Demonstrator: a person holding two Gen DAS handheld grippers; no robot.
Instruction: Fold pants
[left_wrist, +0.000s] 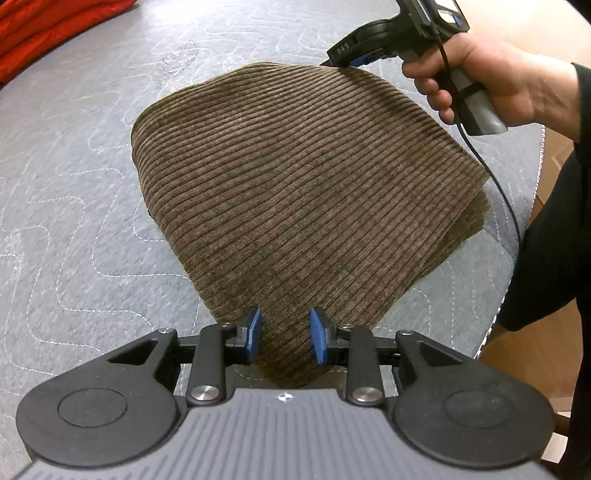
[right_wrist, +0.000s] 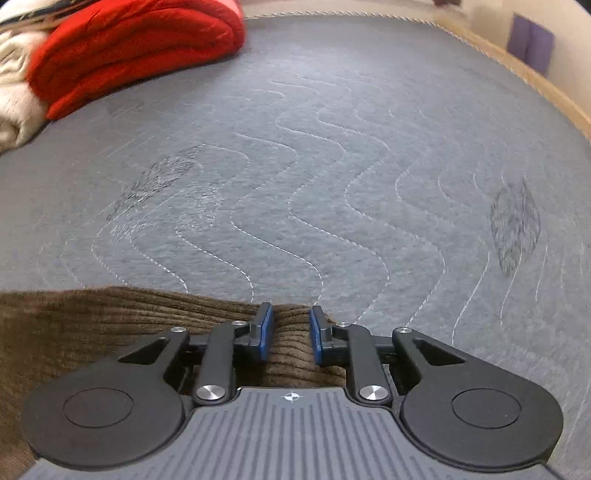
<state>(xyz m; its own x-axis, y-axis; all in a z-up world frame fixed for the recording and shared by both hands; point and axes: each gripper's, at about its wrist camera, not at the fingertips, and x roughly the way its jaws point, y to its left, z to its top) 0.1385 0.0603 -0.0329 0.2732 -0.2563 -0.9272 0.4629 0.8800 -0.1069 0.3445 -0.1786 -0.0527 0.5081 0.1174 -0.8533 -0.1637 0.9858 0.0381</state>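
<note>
The brown ribbed corduroy pants (left_wrist: 295, 177), folded on the grey quilted pad (left_wrist: 74, 206), are gripped at the near corner by the left gripper (left_wrist: 285, 338) and at the far corner by the right gripper (right_wrist: 291, 334).

One pair of brown corduroy pants (left_wrist: 295, 177) lies folded, a bunch of it between each set of jaws. Two grippers: the left gripper (left_wrist: 285, 338) and the right gripper (right_wrist: 291, 332) (one hand (left_wrist: 491, 74) shows, holding the right). One red folded garment (right_wrist: 133, 48) and one cream cloth (right_wrist: 14, 92) lie far beyond the jaws, on one grey quilted pad (right_wrist: 332, 166).
</note>
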